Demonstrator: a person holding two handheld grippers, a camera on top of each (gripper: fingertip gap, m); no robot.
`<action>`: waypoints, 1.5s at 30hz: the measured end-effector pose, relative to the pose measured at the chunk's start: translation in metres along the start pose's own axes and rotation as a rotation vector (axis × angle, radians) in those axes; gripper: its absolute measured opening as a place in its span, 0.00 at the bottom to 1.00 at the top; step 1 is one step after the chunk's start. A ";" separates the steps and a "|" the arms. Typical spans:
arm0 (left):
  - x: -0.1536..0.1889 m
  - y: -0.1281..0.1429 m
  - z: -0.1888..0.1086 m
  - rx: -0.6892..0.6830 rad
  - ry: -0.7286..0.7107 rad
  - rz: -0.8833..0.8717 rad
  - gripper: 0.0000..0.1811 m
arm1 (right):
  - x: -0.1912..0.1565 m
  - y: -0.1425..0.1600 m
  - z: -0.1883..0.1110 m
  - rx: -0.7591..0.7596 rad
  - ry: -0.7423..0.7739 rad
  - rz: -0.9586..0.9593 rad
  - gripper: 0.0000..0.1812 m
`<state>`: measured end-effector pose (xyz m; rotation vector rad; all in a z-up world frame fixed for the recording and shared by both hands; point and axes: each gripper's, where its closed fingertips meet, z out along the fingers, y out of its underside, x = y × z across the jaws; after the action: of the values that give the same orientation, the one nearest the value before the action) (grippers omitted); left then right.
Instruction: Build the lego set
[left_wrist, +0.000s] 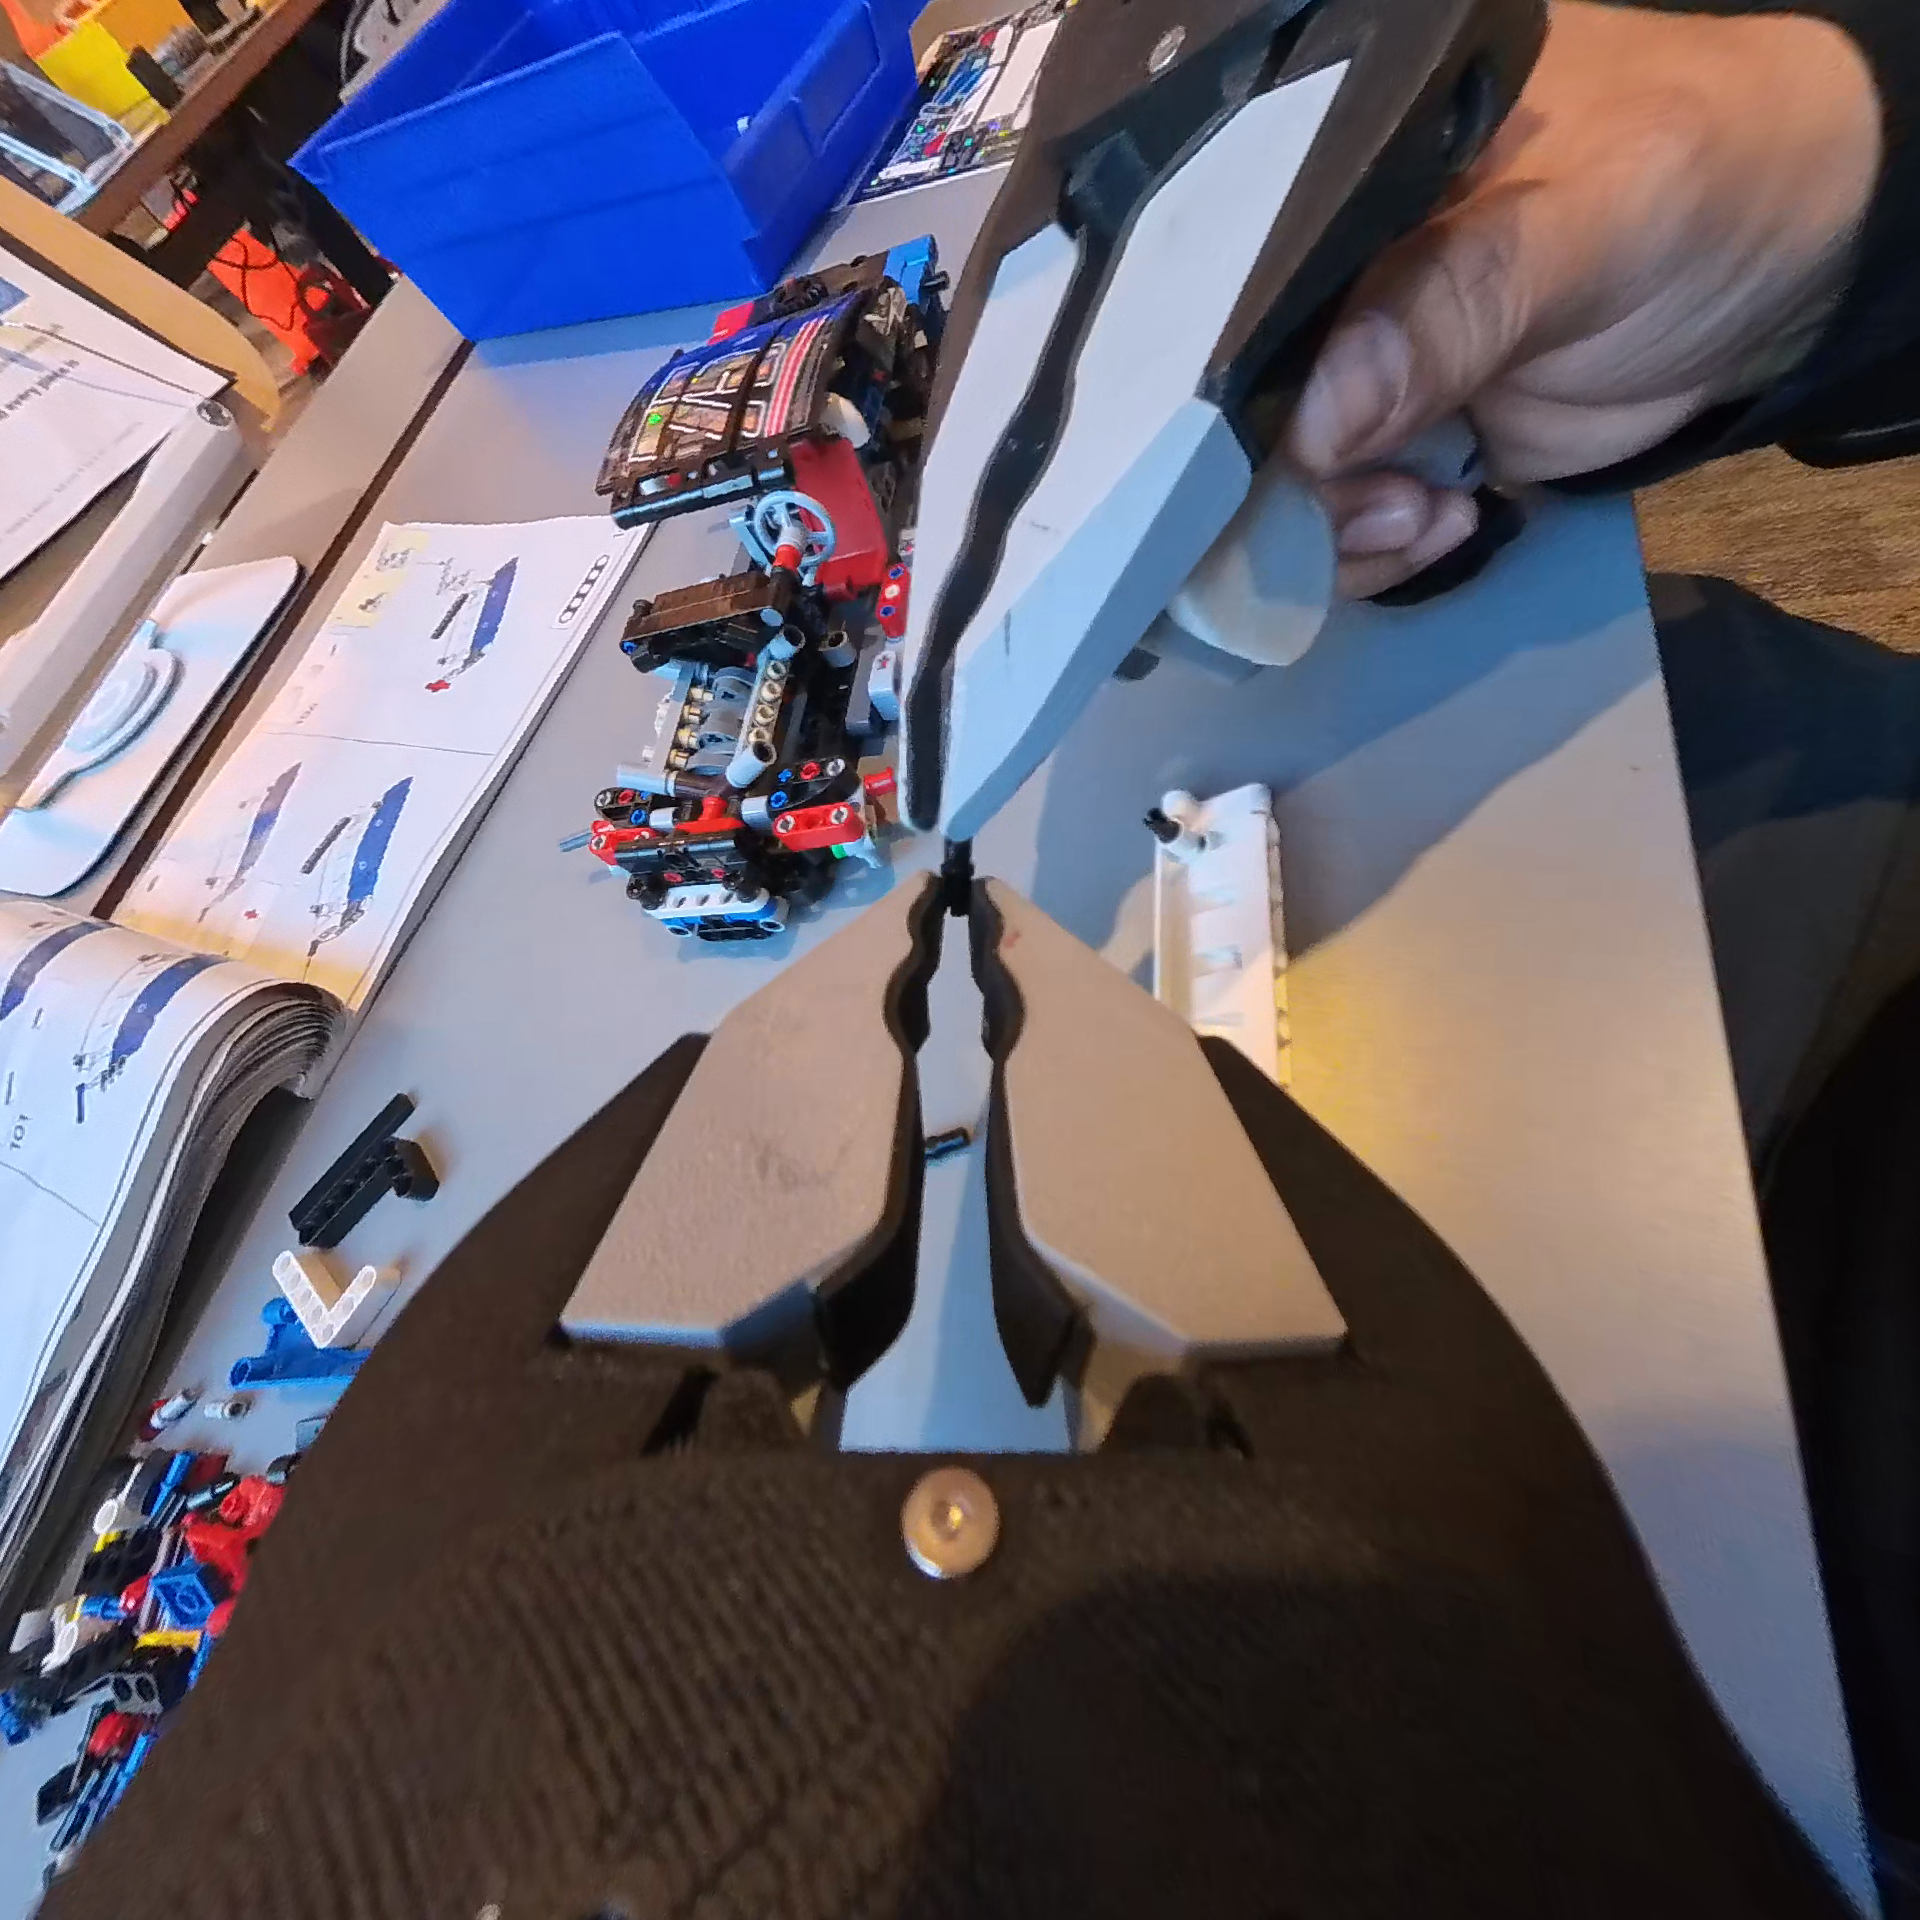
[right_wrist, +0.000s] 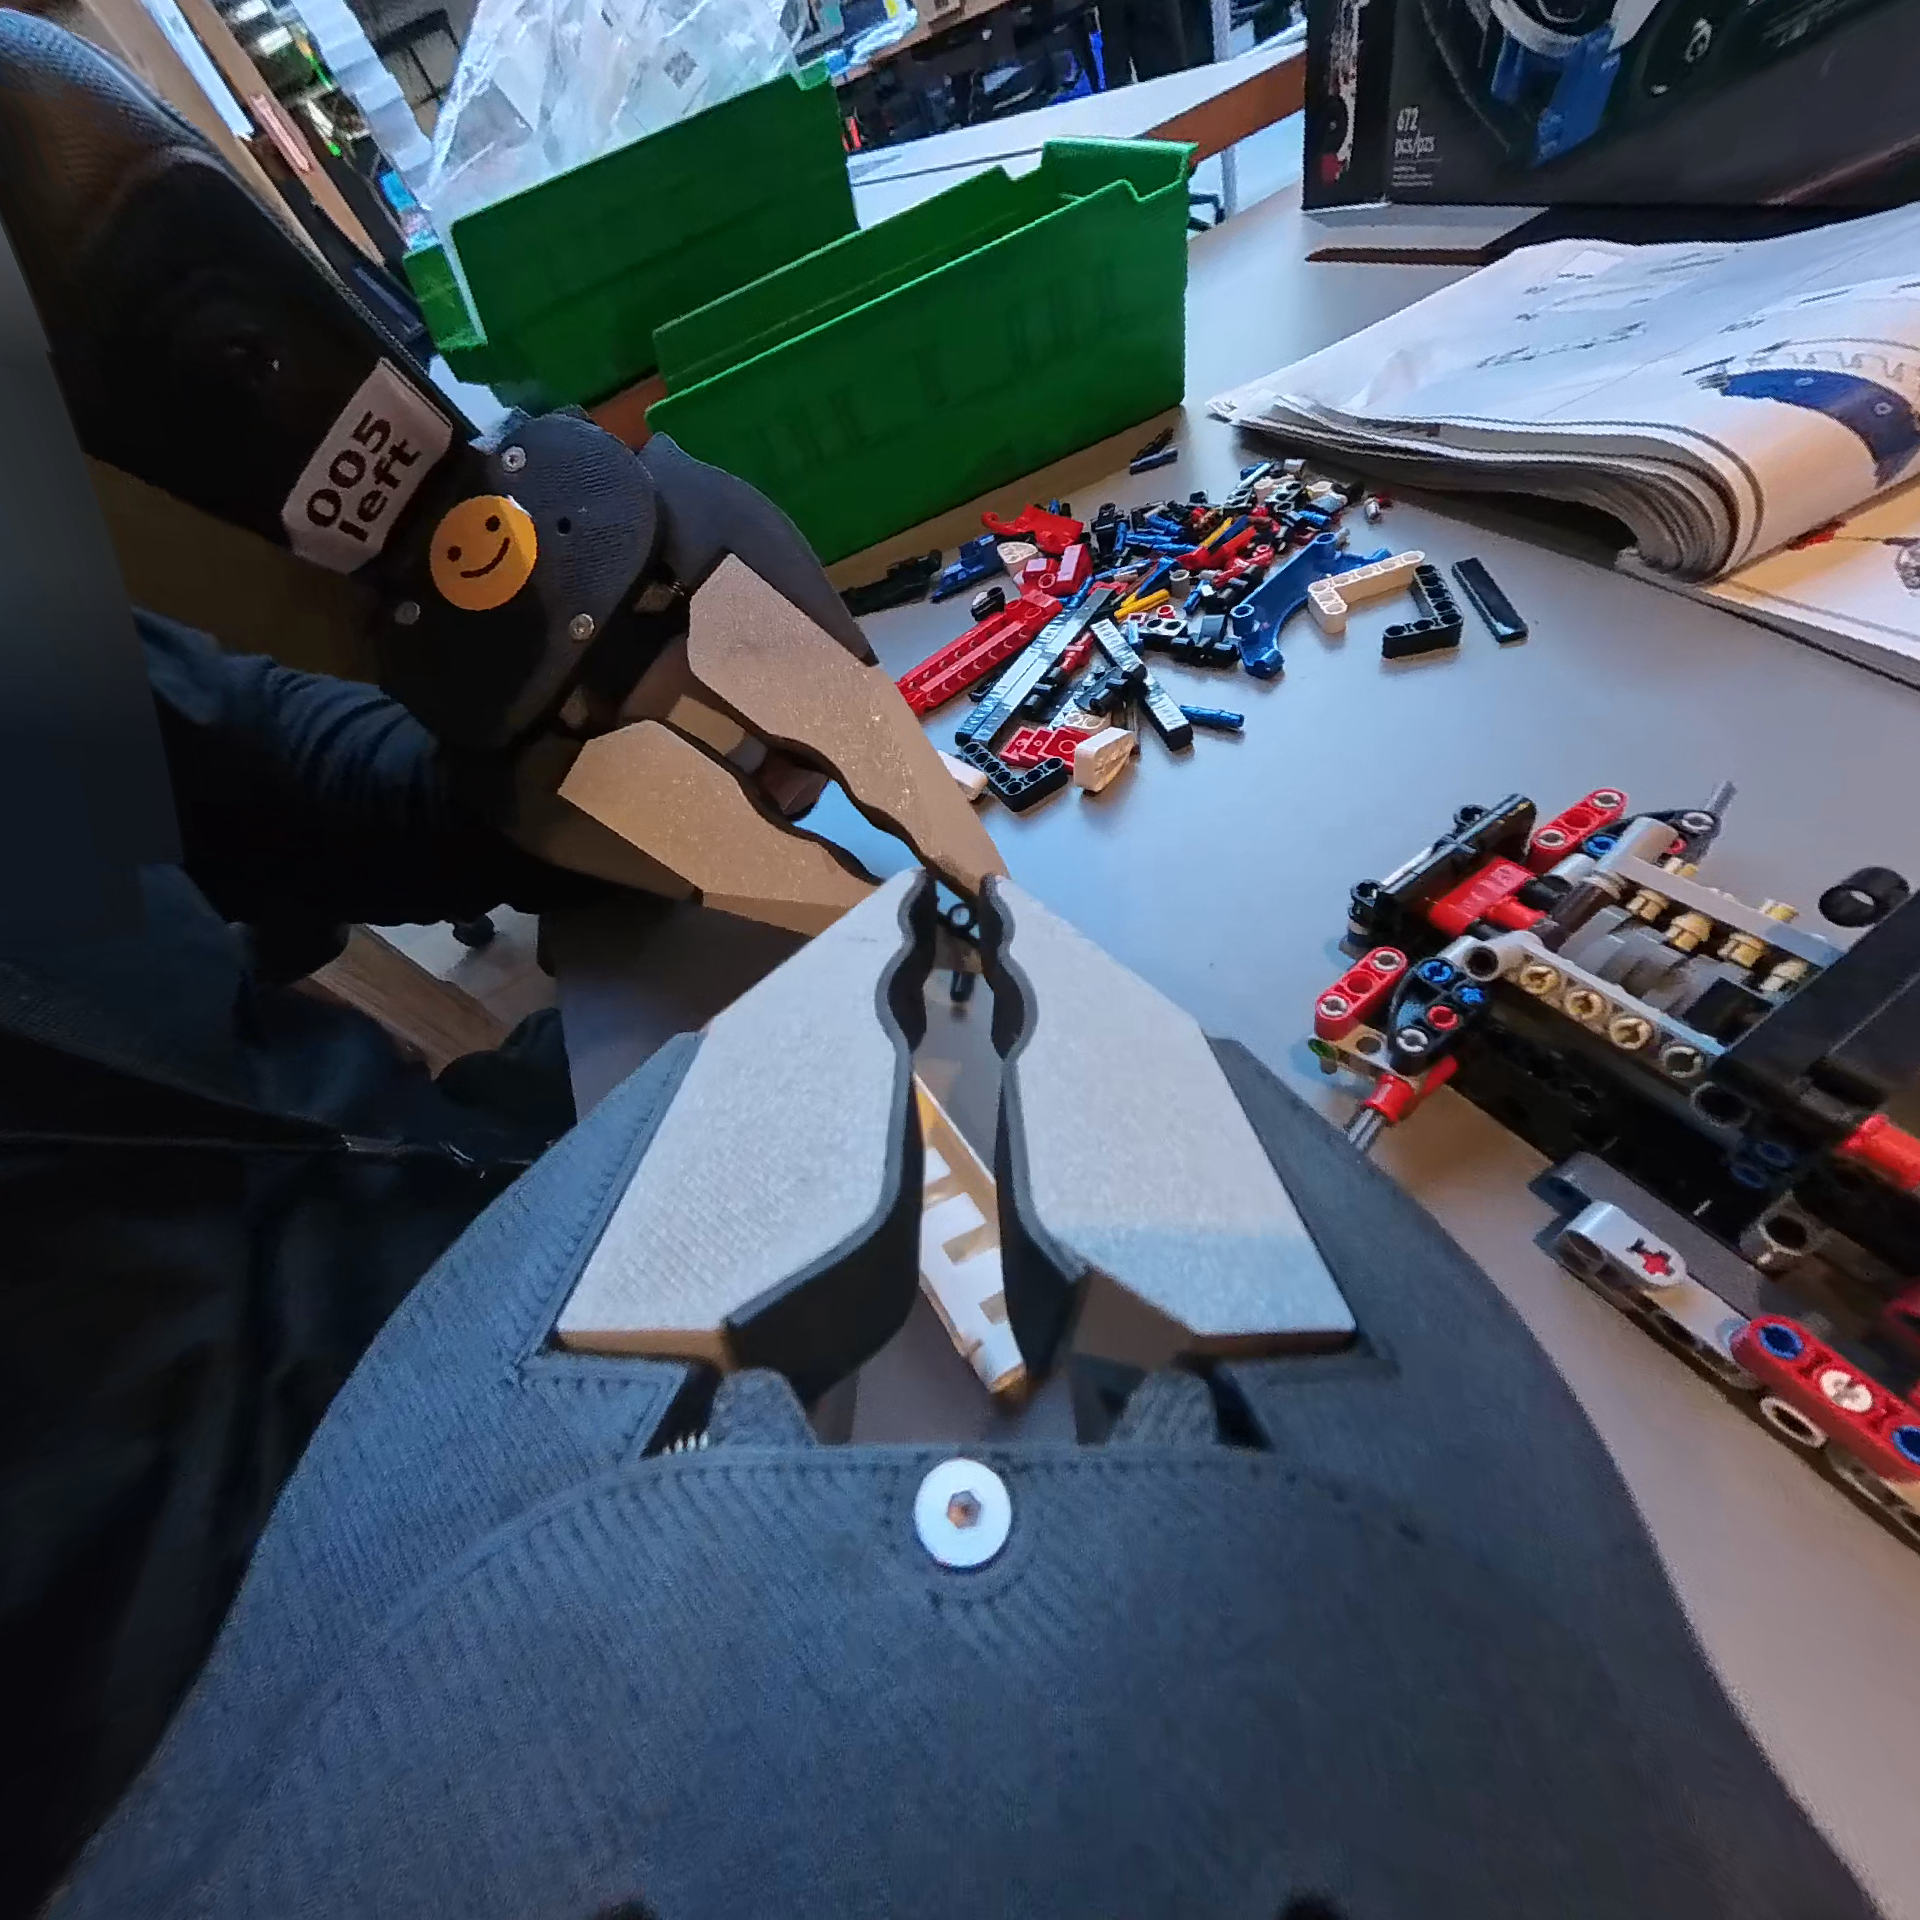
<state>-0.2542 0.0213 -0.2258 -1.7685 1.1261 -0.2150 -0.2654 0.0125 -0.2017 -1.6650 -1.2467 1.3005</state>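
We see ridged, matt printed plastic on the left gripper (left_wrist: 954, 902), glossy plastic on the car model (left_wrist: 769, 582) beyond it, and paper pages in the instruction booklet (left_wrist: 343, 717) beside that.

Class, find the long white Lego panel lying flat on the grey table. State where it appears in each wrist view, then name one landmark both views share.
Left wrist view: the white panel lies right of centre, just beyond and right of the left gripper tips.
Right wrist view: the white panel shows low in the centre, through the gap behind the right gripper fingers.
Shared landmark: the partly built car.
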 end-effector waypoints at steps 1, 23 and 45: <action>-0.001 0.001 0.000 -0.003 -0.004 -0.002 0.01 | 0.001 0.000 -0.001 -0.002 0.009 -0.001 0.03; -0.005 0.004 0.000 -0.037 -0.096 0.111 0.01 | 0.004 0.007 0.008 -0.063 0.022 0.028 0.02; 0.001 0.004 -0.001 -0.008 -0.036 0.066 0.01 | 0.005 0.017 0.003 -0.155 -0.007 -0.061 0.01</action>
<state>-0.2566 0.0199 -0.2284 -1.7331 1.1582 -0.1382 -0.2639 0.0118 -0.2195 -1.7158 -1.4232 1.2005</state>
